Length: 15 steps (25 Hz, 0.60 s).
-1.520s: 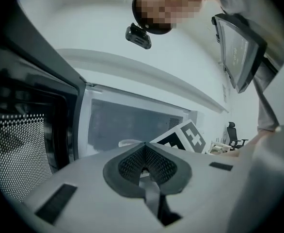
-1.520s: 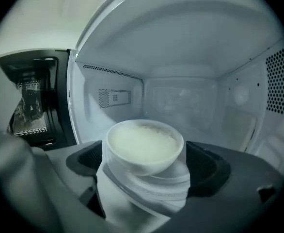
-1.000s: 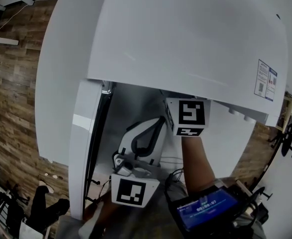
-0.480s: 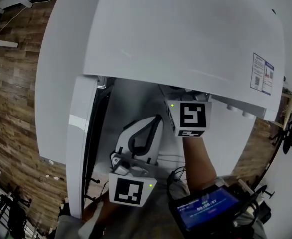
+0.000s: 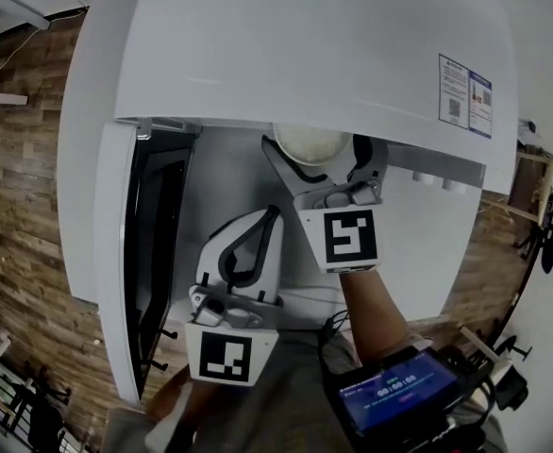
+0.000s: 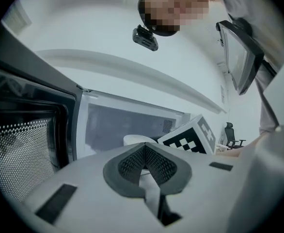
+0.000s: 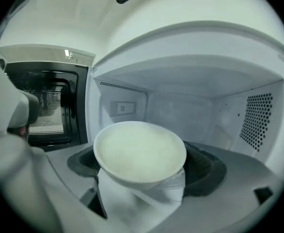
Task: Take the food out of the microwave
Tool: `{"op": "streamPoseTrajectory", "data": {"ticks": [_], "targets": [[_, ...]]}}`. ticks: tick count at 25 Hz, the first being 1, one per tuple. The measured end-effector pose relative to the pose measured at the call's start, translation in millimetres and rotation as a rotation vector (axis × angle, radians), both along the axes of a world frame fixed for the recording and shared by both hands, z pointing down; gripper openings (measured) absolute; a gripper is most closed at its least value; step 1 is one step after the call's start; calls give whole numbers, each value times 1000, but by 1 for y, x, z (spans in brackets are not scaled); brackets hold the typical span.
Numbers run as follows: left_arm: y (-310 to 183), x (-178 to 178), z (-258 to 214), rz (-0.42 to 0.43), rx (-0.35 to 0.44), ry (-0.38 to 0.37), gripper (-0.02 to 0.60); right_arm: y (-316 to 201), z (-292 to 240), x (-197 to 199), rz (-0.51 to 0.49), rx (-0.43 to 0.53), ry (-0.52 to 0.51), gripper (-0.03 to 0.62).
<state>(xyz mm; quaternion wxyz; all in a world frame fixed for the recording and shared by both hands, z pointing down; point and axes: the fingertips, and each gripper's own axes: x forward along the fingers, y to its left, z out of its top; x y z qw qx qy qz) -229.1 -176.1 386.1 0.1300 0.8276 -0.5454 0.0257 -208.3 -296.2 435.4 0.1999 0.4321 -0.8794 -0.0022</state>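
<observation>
A white microwave (image 5: pixel 305 55) fills the head view from above, its door (image 5: pixel 125 253) swung open to the left. My right gripper (image 5: pixel 319 159) is shut on a white bowl of pale food (image 5: pixel 311 144) just in front of the oven's mouth. In the right gripper view the bowl (image 7: pixel 139 152) sits between the fingers, with the empty cavity (image 7: pixel 181 106) behind it. My left gripper (image 5: pixel 265 220) hangs lower and to the left, shut with nothing in it. The left gripper view shows its closed pads (image 6: pixel 146 154) and the bowl (image 6: pixel 132 140) beyond them.
The dark glass door (image 7: pixel 50 106) stands at the left of the opening. A label (image 5: pixel 465 88) is stuck on the microwave's top right. A device with a blue screen (image 5: pixel 390 390) rides on the person's right forearm. Wood flooring (image 5: pixel 22 177) lies at the left.
The right gripper has drawn back out from under the microwave's front edge, and the bowl it holds now shows in the head view. The left gripper stayed shut and shifted slightly left.
</observation>
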Motion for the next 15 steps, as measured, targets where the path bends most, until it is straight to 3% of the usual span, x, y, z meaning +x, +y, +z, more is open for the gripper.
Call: {"op": "streamPoseTrajectory", "data": {"ticks": [9, 15], "targets": [[22, 40, -15, 53, 34, -11, 6, 46, -7, 32, 0, -9, -12, 515], [30, 50, -16, 32, 46, -49, 6, 80, -6, 66, 8, -19, -23, 515]]}}
